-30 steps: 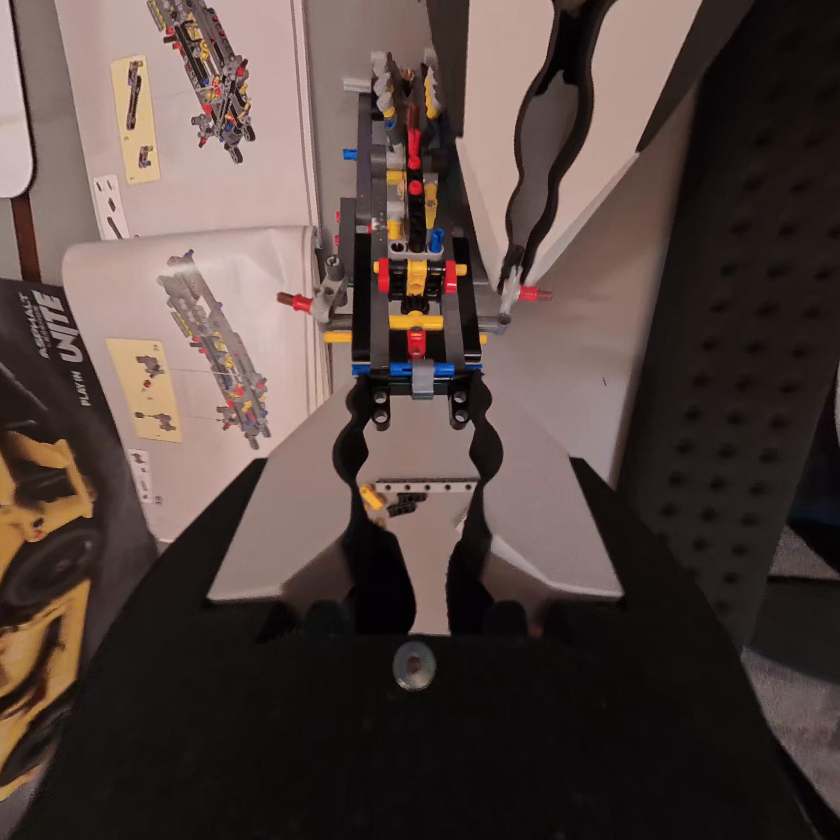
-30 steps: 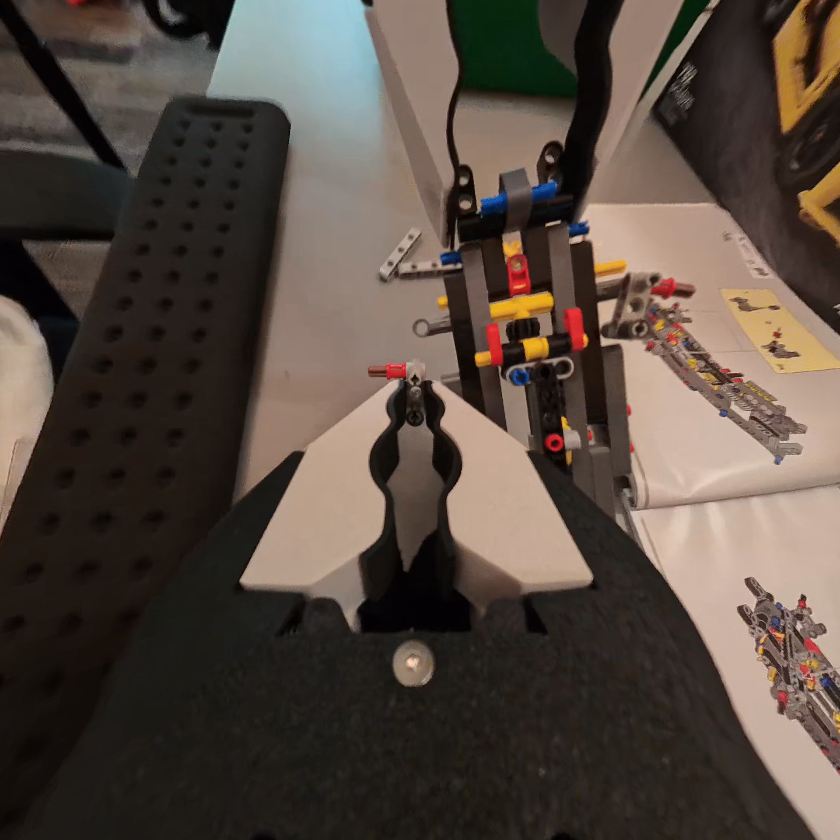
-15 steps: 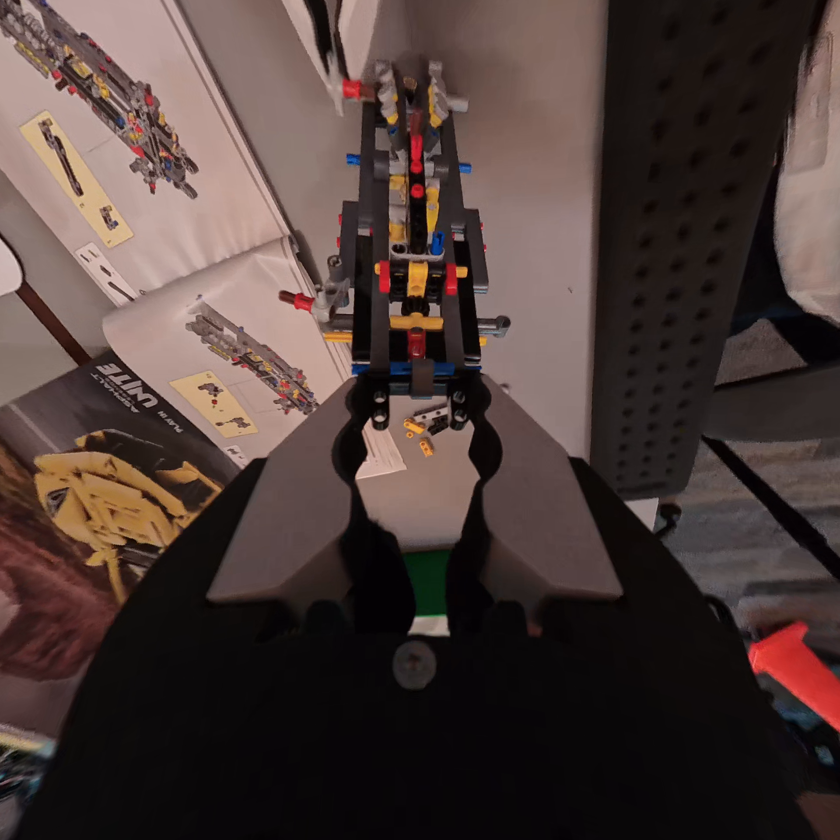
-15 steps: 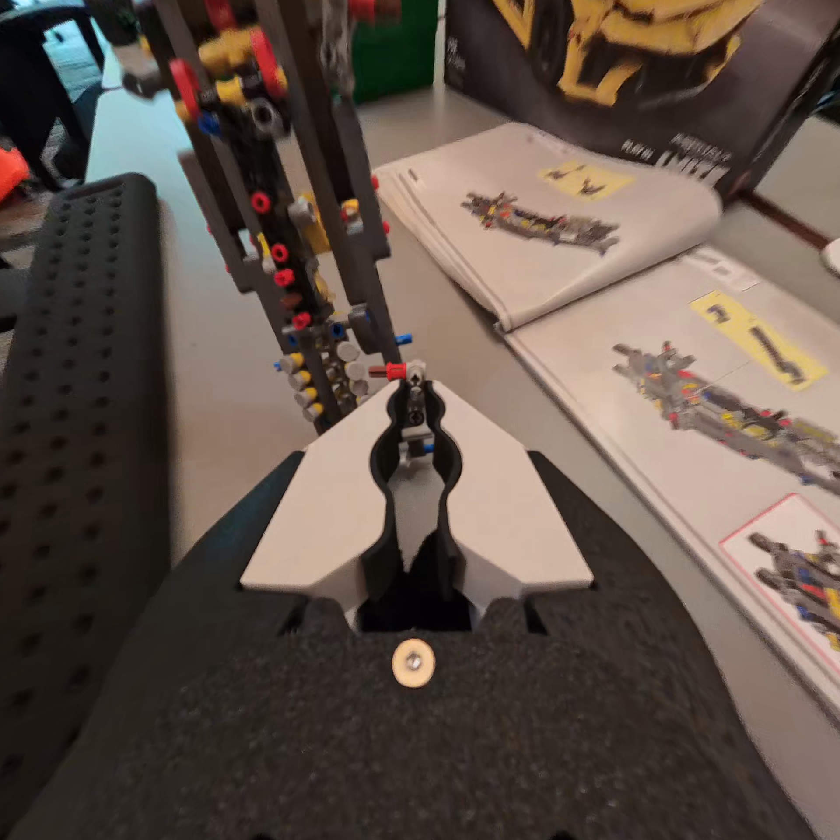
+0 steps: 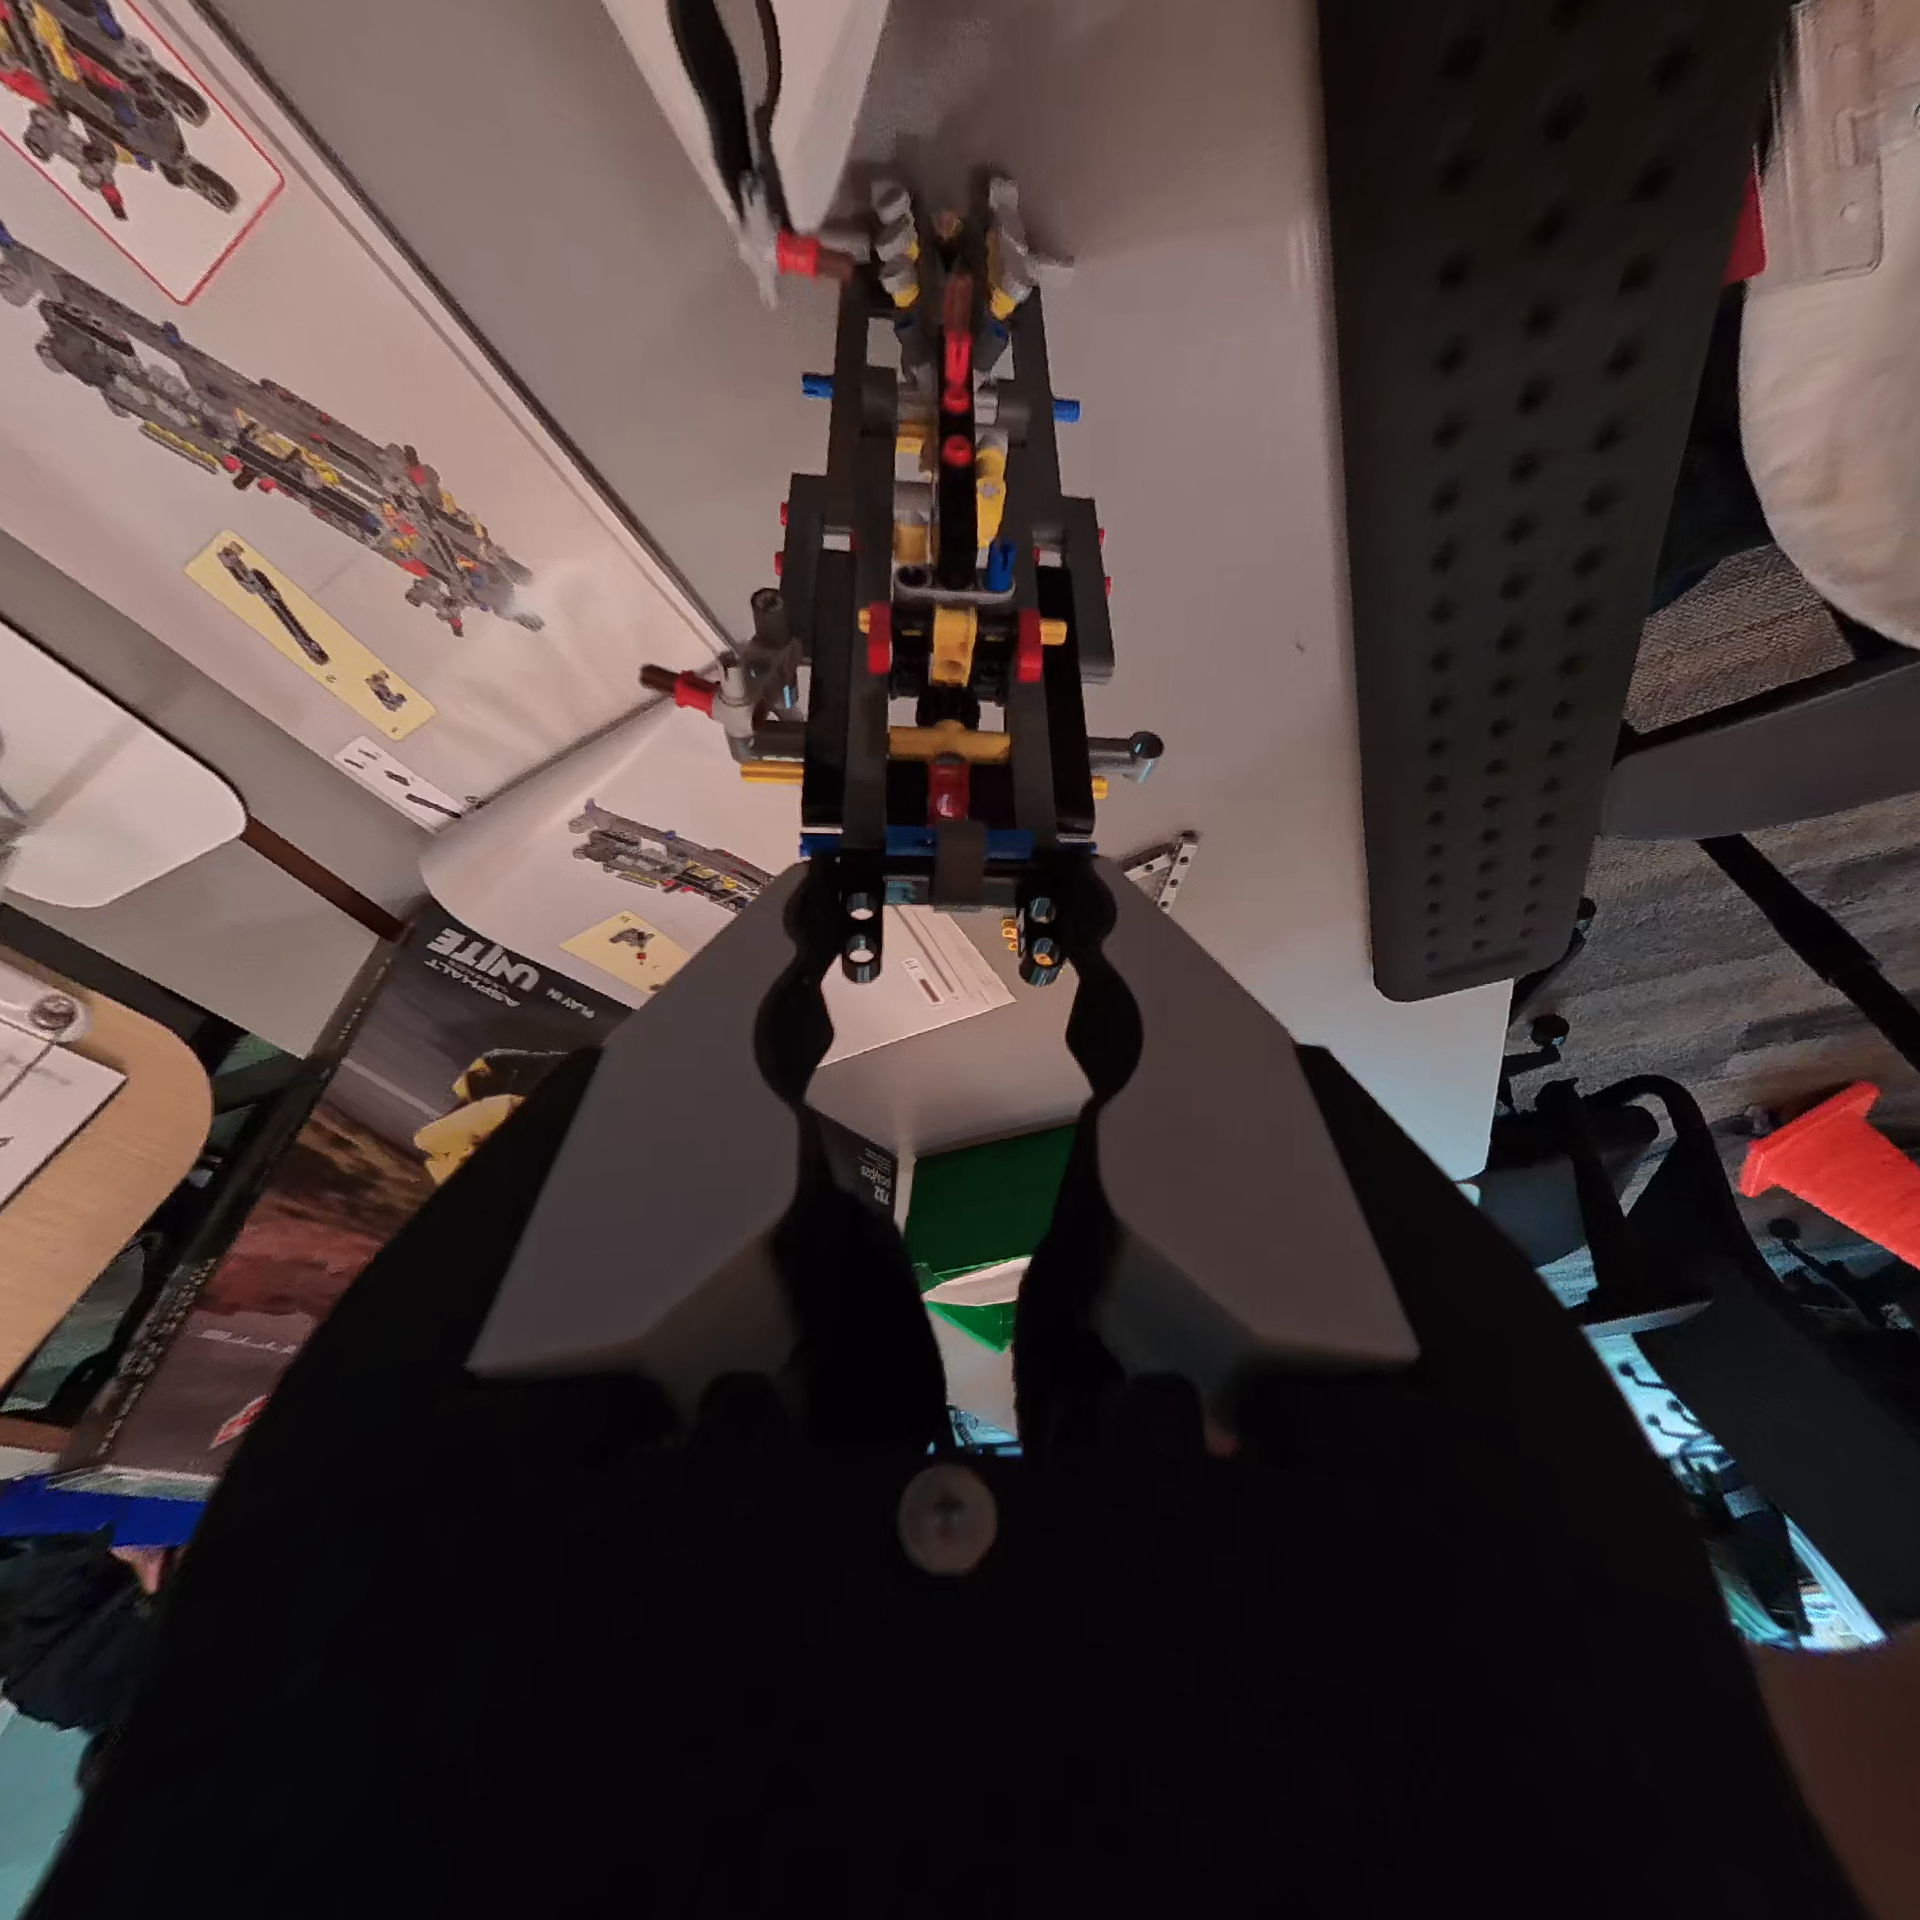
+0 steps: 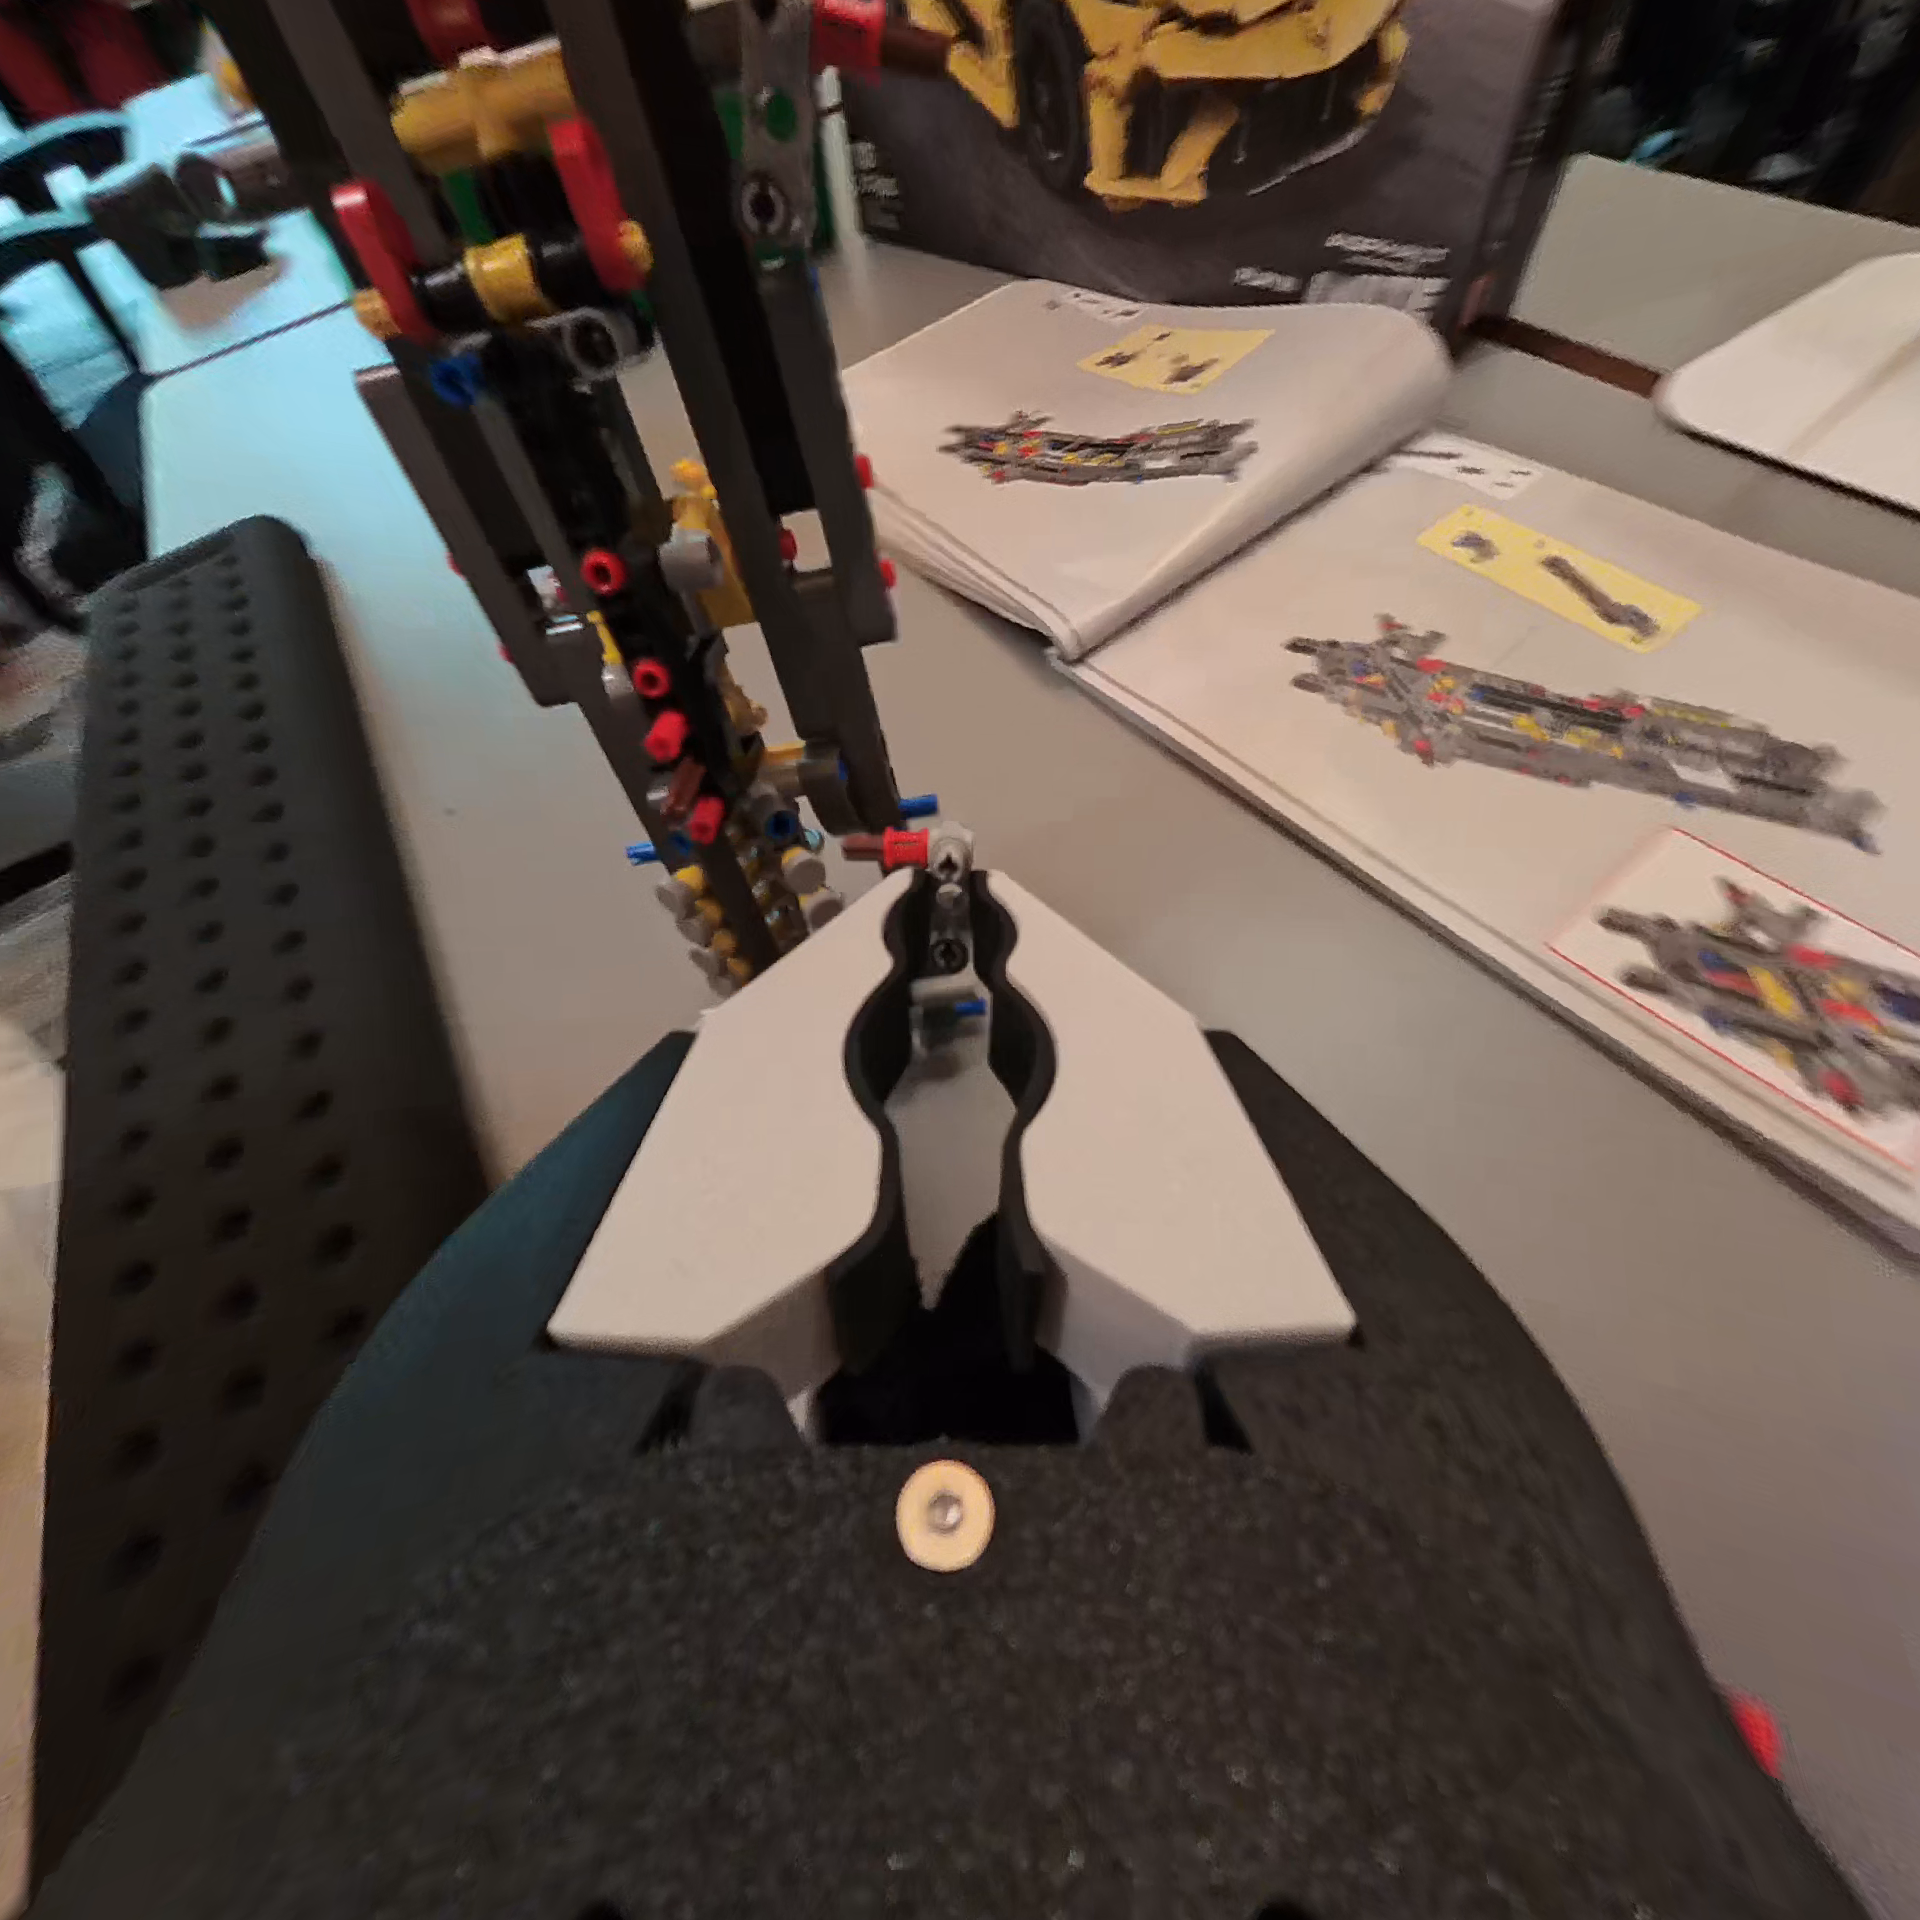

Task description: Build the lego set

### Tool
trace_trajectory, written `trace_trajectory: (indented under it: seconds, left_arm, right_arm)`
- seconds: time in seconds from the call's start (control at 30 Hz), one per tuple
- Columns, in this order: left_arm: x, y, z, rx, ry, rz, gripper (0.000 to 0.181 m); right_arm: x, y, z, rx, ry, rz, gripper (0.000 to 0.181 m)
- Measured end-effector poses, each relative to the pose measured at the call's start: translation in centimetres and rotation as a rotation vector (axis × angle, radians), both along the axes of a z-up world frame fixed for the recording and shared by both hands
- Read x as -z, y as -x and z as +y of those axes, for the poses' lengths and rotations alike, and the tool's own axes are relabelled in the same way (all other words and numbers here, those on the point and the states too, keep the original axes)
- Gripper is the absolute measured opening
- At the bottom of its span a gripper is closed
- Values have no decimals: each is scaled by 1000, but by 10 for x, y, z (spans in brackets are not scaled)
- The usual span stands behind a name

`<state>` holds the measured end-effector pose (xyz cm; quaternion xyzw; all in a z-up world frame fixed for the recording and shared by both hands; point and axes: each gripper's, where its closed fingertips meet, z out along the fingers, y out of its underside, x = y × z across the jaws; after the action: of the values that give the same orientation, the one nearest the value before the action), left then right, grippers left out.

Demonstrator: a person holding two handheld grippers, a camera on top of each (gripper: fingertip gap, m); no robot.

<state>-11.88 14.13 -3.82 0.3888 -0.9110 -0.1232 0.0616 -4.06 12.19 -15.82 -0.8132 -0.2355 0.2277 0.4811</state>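
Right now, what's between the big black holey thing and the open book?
In the right wrist view, the lego chassis hangs between the perforated black pad and the instruction booklet, over bare table.

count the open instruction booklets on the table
2: one open instruction booklet flat at the right near the right gripper, another behind it by the set box. None seem hidden.

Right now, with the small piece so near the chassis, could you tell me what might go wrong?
1. The right gripper pinches the grey connector only at its fingertips, so pushing could twist it out.
2. The left gripper holds the long chassis by one end, so it may swing.
3. The chassis's small pins might snag.
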Motion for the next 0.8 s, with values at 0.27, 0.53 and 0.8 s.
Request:
trace_trajectory:
  seconds: [0.27,0.53,0.8]
  left_arm:
    - [1,1,0,-16,58,-72,42]
    - [-5,16,8,-49,49,-83,41]
    - [-5,20,9,-66,63,-92,42]
  right_arm:
    - [40,-23,-61,-63,245,-265,6]
    - [76,-34,-84,-261,569,-688,6]
    - [77,-26,-78,-315,617,-740,13]
